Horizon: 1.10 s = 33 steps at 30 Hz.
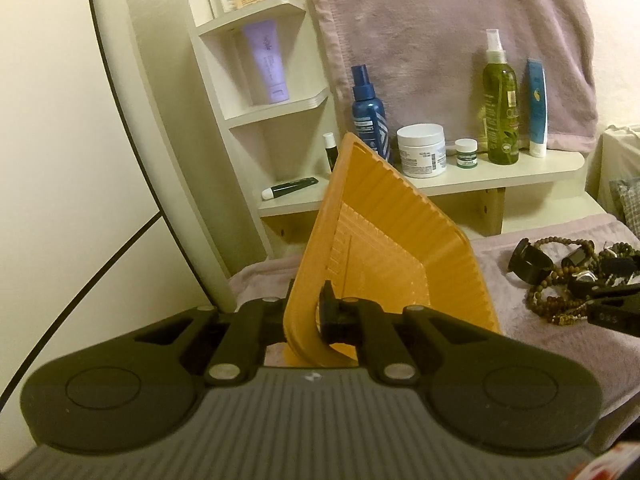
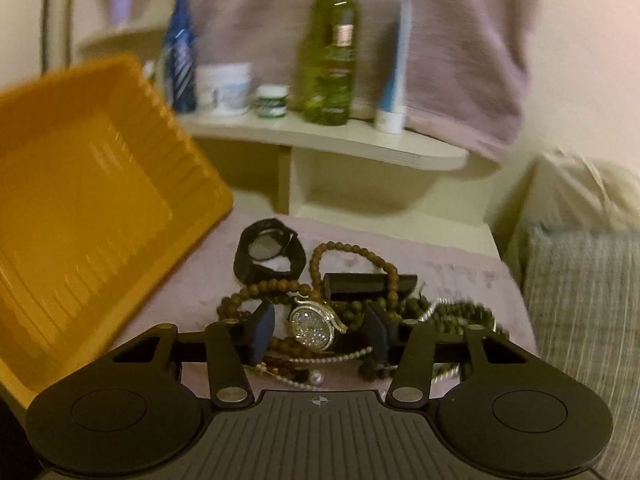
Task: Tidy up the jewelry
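At far left, the left gripper point(image 1: 306, 320) is clamped on the near rim of a ribbed orange plastic tray point(image 1: 384, 240), its jaws drawn narrow with only the rim between the pads. The tray is tipped up on edge, its hollow side facing right toward the jewelry. In the right wrist view the same tray point(image 2: 92, 208) fills the left side, tilted, its far corner over the mauve cloth point(image 2: 460, 276) that covers the surface.

Right of the tray, on the cloth, lies the jewelry heap: a black band watch point(image 2: 266, 256) at the far left of the pile, strands of brown wooden beads point(image 2: 352, 254) looped through it, and a silver rhinestone-faced watch point(image 2: 313, 326) nearest the camera. A small pearl point(image 2: 318, 378) sits at the near edge.

The right gripper point(image 2: 320, 332) is down at the pile with its jaws part-way open, one pad on each side of the silver watch; neither pad presses on it.

Behind, a cream shelf point(image 2: 360, 140) holds a blue spray bottle point(image 2: 180, 60), a white jar point(image 2: 224, 88), a green spray bottle point(image 2: 330, 60) and a blue-and-white tube point(image 2: 394, 68).
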Motion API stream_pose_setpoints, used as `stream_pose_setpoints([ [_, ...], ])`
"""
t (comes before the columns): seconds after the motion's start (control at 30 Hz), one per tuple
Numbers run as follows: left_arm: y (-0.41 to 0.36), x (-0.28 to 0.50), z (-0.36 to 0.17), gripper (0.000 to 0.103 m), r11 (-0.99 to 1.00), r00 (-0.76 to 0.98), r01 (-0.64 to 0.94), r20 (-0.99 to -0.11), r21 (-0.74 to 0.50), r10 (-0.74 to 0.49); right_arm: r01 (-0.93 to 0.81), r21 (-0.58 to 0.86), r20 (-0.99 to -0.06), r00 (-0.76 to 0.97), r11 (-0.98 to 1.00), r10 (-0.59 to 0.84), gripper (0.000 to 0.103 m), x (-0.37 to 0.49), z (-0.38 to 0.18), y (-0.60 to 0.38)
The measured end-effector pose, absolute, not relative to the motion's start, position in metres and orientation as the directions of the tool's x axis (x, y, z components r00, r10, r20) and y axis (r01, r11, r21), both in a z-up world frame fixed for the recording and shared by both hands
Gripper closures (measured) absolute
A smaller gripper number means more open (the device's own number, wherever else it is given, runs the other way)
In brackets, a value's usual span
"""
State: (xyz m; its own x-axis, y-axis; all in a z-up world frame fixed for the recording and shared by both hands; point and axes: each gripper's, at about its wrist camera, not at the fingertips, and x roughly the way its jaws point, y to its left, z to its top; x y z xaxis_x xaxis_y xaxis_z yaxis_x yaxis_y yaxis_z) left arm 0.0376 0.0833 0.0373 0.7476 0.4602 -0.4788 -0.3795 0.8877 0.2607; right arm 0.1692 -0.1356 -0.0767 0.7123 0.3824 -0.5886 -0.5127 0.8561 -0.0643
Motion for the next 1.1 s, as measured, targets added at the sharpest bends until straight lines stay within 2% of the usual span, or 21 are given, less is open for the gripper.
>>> stream_pose_setpoints([
  [0.1, 0.084, 0.037, 0.037, 0.096, 0.889, 0.749, -0.379, -0.479, 0.257, 0.458, -0.571, -0.146, -0.608, 0.696, 0.808, 0.382, 0.056, 0.175, -0.082, -0.128],
  [0.2, 0.085, 0.037, 0.037, 0.096, 0.890, 0.749, -0.380, -0.481, 0.252, 0.456, -0.616, -0.237, -0.621, 0.691, 0.751, 0.371, 0.070, 0.174, -0.087, -0.122],
  [0.3, 0.086, 0.037, 0.037, 0.096, 0.891, 0.749, -0.384, -0.482, 0.242, 0.454, -0.645, -0.293, -0.612, 0.693, 0.705, 0.380, 0.073, 0.168, -0.089, -0.121],
  [0.4, 0.087, 0.037, 0.038, 0.096, 0.893, 0.750, -0.385, -0.483, 0.236, 0.451, -0.645, -0.294, -0.595, 0.701, 0.705, 0.393, 0.074, 0.165, -0.087, -0.125],
  [0.43, 0.087, 0.037, 0.038, 0.096, 0.893, 0.751, -0.385, -0.484, 0.233, 0.450, -0.643, -0.286, -0.589, 0.703, 0.711, 0.399, 0.086, 0.165, -0.084, -0.127],
  [0.47, 0.087, 0.037, 0.038, 0.096, 0.894, 0.751, -0.384, -0.485, 0.231, 0.448, -0.638, -0.268, -0.582, 0.704, 0.721, 0.407, 0.092, 0.167, -0.081, -0.129],
  [0.57, 0.088, 0.037, 0.038, 0.096, 0.896, 0.753, -0.383, -0.486, 0.225, 0.444, -0.625, -0.204, -0.569, 0.702, 0.754, 0.429, 0.092, 0.170, -0.069, -0.136],
  [0.73, 0.089, 0.037, 0.038, 0.096, 0.898, 0.753, -0.383, -0.490, 0.216, 0.439, -0.614, -0.023, -0.561, 0.661, 0.789, 0.498, 0.093, 0.182, -0.053, -0.149],
  [0.9, 0.090, 0.037, 0.038, 0.096, 0.898, 0.750, -0.389, -0.495, 0.206, 0.439, -0.528, 0.342, -0.522, 0.581, 0.777, 0.624, 0.094, 0.206, -0.045, -0.176],
  [1.03, 0.090, 0.037, 0.039, 0.096, 0.898, 0.750, -0.390, -0.496, 0.202, 0.438, -0.392, 0.637, -0.439, 0.522, 0.664, 0.731, 0.095, 0.226, -0.052, -0.200],
  [1.1, 0.091, 0.037, 0.038, 0.096, 0.898, 0.750, -0.390, -0.496, 0.202, 0.437, -0.344, 0.716, -0.397, 0.515, 0.607, 0.760, 0.095, 0.232, -0.054, -0.208],
])
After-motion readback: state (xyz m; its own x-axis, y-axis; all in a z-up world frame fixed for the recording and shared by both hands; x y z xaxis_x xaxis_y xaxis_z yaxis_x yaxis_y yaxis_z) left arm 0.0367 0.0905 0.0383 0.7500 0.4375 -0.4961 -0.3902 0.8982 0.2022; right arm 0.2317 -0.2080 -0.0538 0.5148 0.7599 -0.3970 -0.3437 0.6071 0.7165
